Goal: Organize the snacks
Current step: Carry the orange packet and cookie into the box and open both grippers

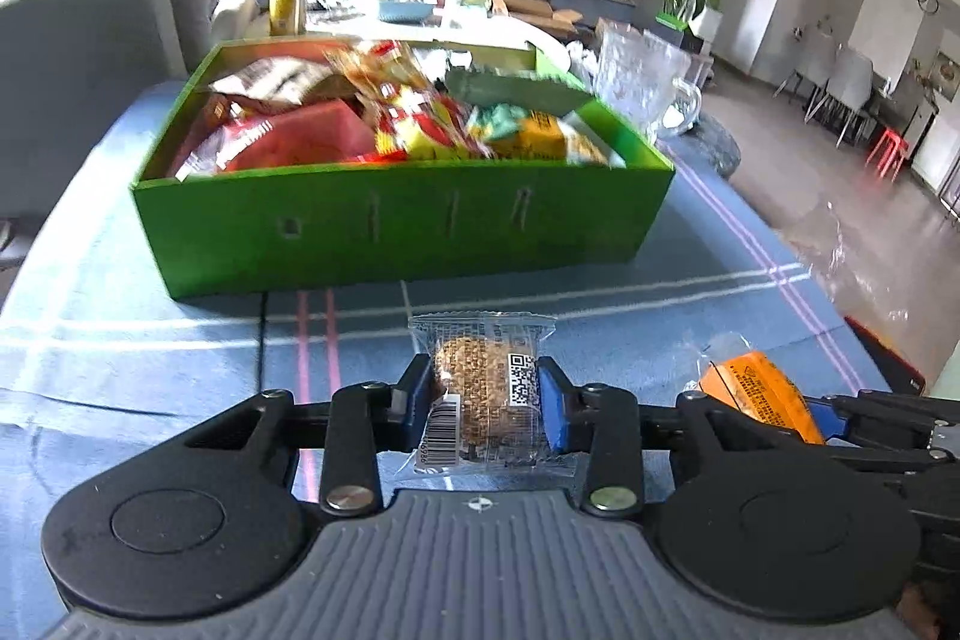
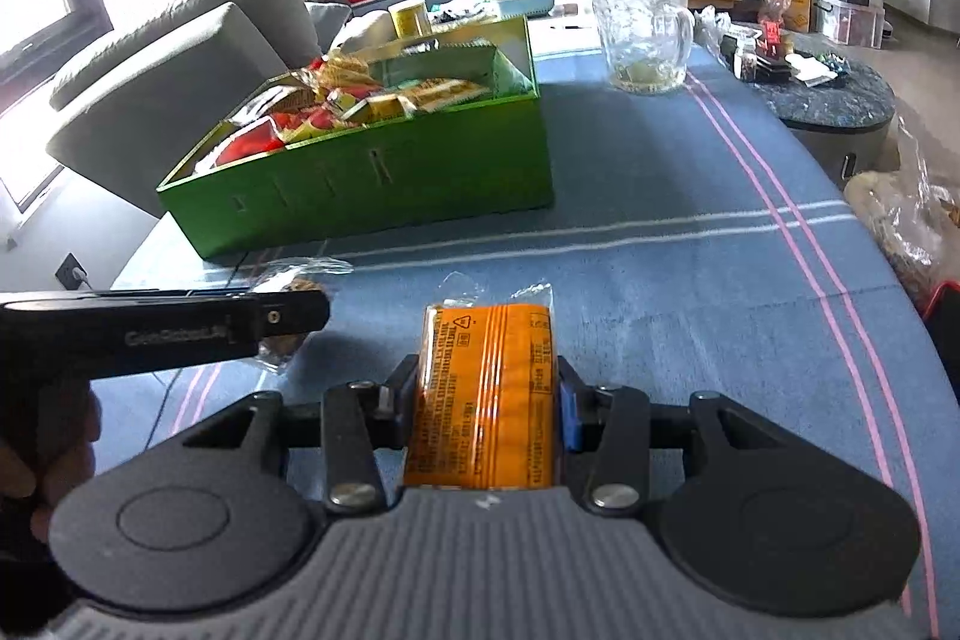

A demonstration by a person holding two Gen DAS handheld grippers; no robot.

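- My left gripper (image 1: 485, 400) is clamped on a clear-wrapped brown biscuit (image 1: 483, 391), pads pressing both sides, above the blue striped cloth (image 1: 150, 340).
- My right gripper (image 2: 487, 394) pinches an orange packet (image 2: 486, 394) lengthwise between its pads, just beside the left one.
- A green box (image 1: 396, 226), heaped with red, yellow and green snack packs (image 1: 384, 118), sits ahead on the cloth, apart from both items.
- A glass jug (image 2: 645, 28) stands to the box's right, on the same cloth.
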